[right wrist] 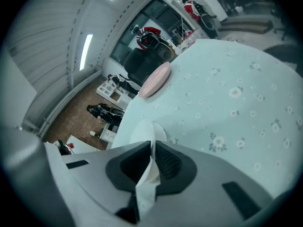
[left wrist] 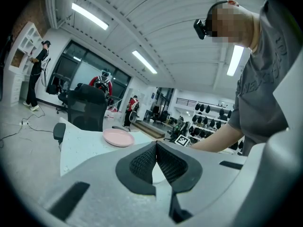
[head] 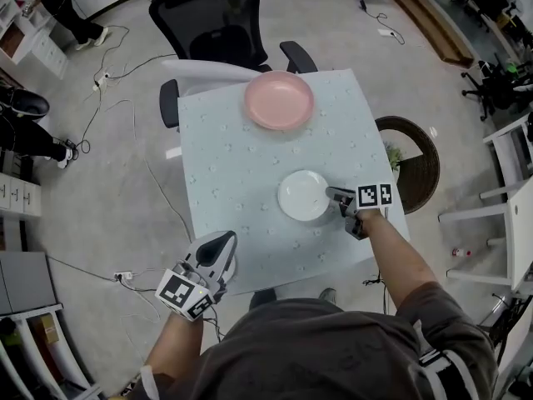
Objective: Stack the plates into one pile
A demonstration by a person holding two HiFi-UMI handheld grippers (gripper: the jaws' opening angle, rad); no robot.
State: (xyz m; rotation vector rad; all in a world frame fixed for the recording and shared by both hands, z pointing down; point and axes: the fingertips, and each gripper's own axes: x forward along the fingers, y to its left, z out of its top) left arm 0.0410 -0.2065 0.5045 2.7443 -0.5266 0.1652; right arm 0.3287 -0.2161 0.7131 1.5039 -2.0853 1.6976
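White plate (head: pixel 303 196) lies on the table (head: pixel 218 152), its right rim pinched in the right gripper (head: pixel 335 196), pink plate (head: pixel 279 100) well beyond at the far edge, while the left gripper (head: pixel 223 242), clenched empty, hangs farther off.

White plate (right wrist: pixel 143 129): near rim hidden between the pads of the right tool (right wrist: pixel 151 148), which grips it; black chair (head: pixel 208 23): seat hidden under the desk (head: pixel 233 165); desk's near-left corner covered by the left tool (head: pixel 218 252); bystander (head: pixel 73 15) cut off at the head view's top edge.
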